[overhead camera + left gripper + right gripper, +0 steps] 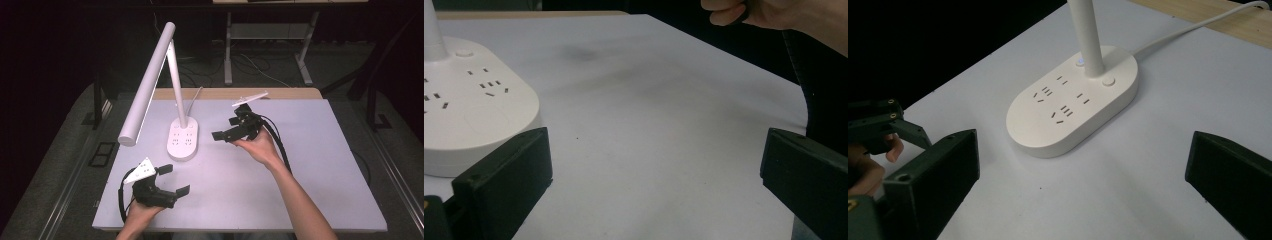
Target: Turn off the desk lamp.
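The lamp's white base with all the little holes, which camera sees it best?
The right gripper view: the lamp base lies whole between the open jaws, sockets and buttons plain. The left gripper view catches part of it at the left edge. The high view shows it small.

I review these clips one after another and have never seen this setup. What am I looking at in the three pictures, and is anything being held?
No robot here: a person holds a two-jaw hand tool in each hand. The high view looks down on the table from above the person's side. There the left claw sits near the front edge and the right claw is farther in, beside the lamp.

The other two pictures come from cameras riding on the tools, each looking out between its own two black jaws.

On the table stands a white desk lamp. Its oval base carries plug sockets and a round button, and a white cable runs off behind it.

Both claws stand wide open and hold nothing. The right one points at the base.
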